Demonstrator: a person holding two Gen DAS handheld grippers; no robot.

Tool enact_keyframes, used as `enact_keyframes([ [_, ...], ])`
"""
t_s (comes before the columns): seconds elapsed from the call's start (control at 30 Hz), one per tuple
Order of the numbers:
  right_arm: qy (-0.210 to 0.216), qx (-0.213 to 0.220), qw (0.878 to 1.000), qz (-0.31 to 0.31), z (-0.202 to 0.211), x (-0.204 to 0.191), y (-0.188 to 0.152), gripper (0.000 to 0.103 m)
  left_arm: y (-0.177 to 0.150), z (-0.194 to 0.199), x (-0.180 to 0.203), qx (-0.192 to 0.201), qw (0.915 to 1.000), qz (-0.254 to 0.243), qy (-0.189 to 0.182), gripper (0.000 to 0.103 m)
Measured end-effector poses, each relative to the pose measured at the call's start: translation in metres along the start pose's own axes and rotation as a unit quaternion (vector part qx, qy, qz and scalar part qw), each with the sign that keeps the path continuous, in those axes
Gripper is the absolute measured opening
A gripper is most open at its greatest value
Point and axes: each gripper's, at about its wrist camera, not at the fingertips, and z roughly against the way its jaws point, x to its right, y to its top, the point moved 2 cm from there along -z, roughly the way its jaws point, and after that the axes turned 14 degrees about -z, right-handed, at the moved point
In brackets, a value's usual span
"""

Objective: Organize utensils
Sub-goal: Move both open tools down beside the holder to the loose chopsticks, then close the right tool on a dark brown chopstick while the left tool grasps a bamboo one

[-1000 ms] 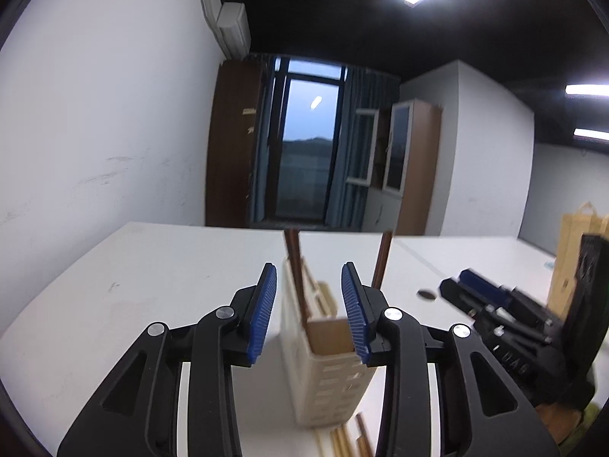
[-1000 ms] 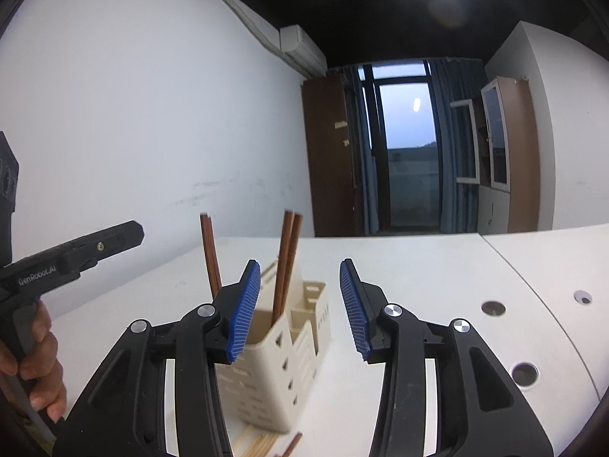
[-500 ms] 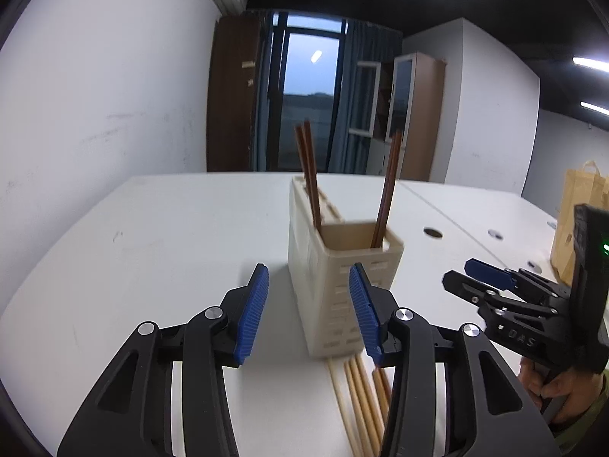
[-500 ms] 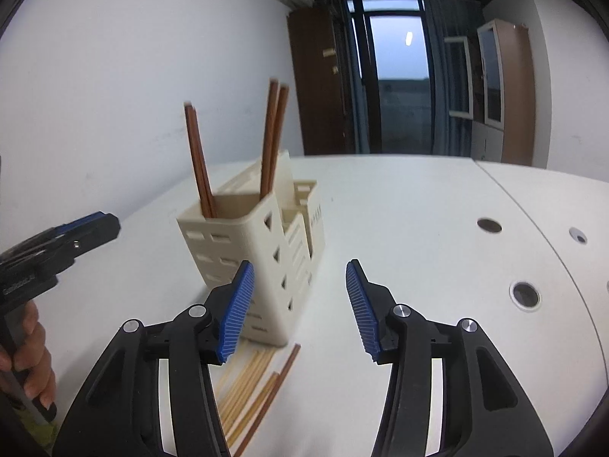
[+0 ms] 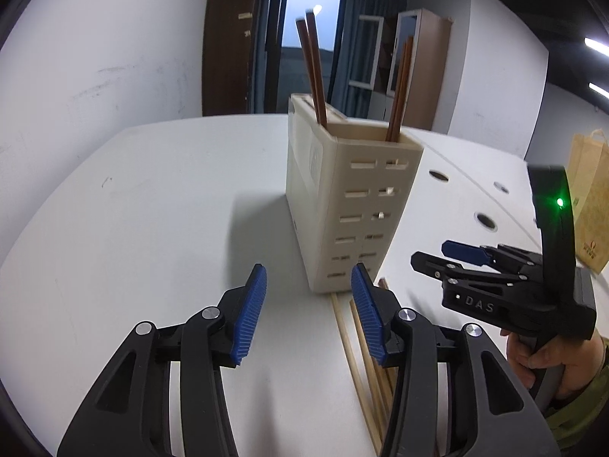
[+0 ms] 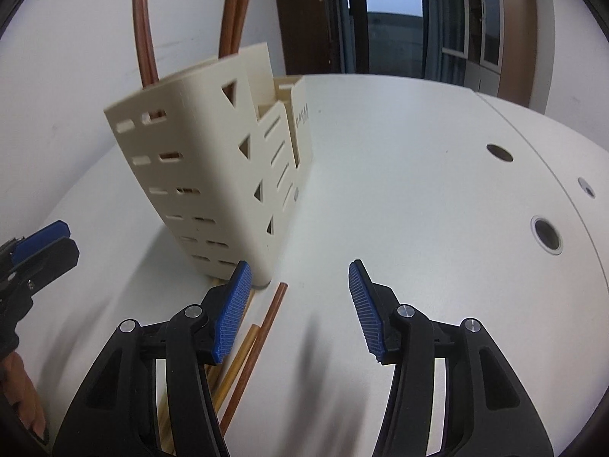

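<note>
Chopsticks (image 6: pixel 262 327) loose on table (image 5: pixel 152 228) beside holder (image 5: pixel 342 209); we have lowered both grippers, jaws just widened, empty, for pickup.

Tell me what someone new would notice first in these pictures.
First, the cream slotted utensil holder standing mid-table, with dark brown chopsticks poking out of its top. Then the loose chopsticks lying flat on the white table at its near foot. Both blue-padded tools, left and right, hang open and empty just above them.
</note>
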Motion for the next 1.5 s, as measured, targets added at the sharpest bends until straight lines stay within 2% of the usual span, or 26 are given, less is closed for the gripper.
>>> enact_keyframes([
  [0.23,-0.031,-0.034,0.999,-0.003,-0.026,0.001,-0.009,0.053,-0.007,-0.014,0.002,-0.027,0.9994,0.006,-0.02,0.047],
  [0.43,-0.035,-0.05,0.998,0.0,-0.034,-0.003,-0.018,0.051,-0.015,-0.024,-0.004,-0.045,0.9982,0.023,-0.033,0.047],
  [0.9,-0.055,-0.07,0.996,0.015,-0.048,-0.015,-0.028,0.043,-0.022,-0.036,0.013,-0.071,0.997,0.0,-0.029,0.047],
  [1.1,-0.069,-0.071,0.995,0.03,-0.044,-0.018,-0.034,0.037,-0.024,-0.042,0.013,-0.079,0.9965,-0.007,-0.026,0.047],
  [1.33,-0.065,-0.077,0.995,0.022,-0.035,-0.01,-0.036,0.022,-0.024,-0.046,0.016,-0.096,0.9948,-0.012,-0.032,0.047],
  [1.5,-0.063,-0.08,0.995,0.02,-0.033,-0.006,-0.035,0.019,-0.024,-0.054,0.017,-0.109,0.9933,-0.016,-0.036,0.047],
])
